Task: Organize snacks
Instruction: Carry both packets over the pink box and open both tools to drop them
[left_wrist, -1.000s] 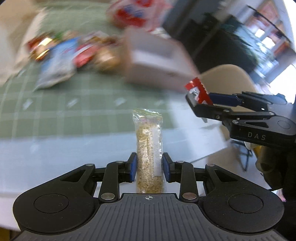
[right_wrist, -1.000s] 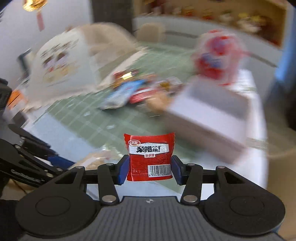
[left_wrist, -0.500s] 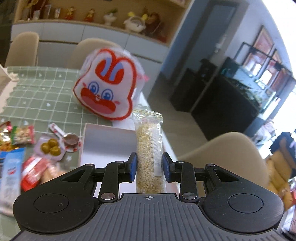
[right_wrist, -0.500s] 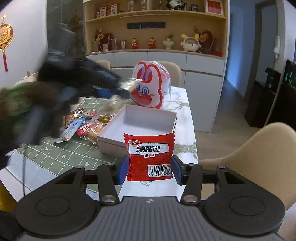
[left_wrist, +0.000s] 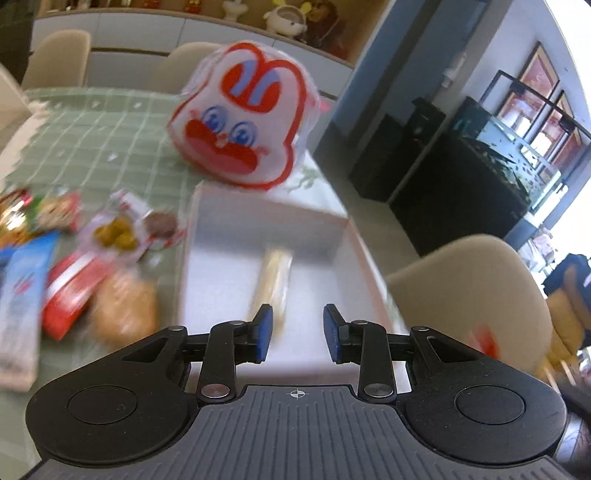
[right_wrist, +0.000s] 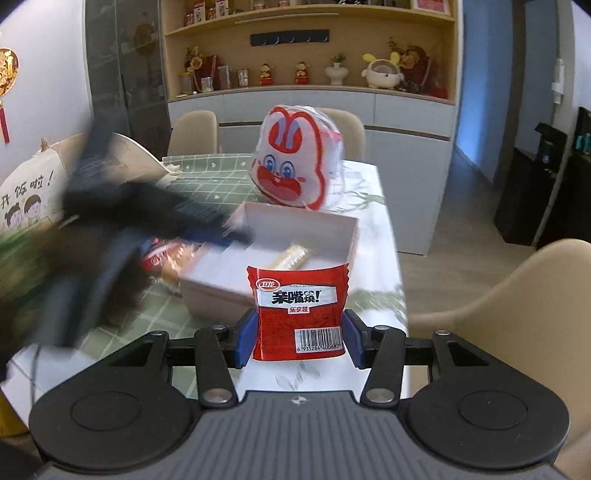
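Observation:
A white open box sits on the table; it also shows in the right wrist view. A clear grain-bar packet lies inside it, also seen in the right wrist view. My left gripper is open and empty just above the box's near side. It appears blurred at the box's left rim in the right wrist view. My right gripper is shut on a red snack packet, held in front of the box.
A rabbit-face bag stands behind the box. Several loose snacks lie left of the box on the green checked cloth. A beige chair stands at the table's right edge. A printed bag stands far left.
My left gripper has opened and let go of the grain-bar packet, which now lies in the box. My right gripper still holds the red packet, nearly still.

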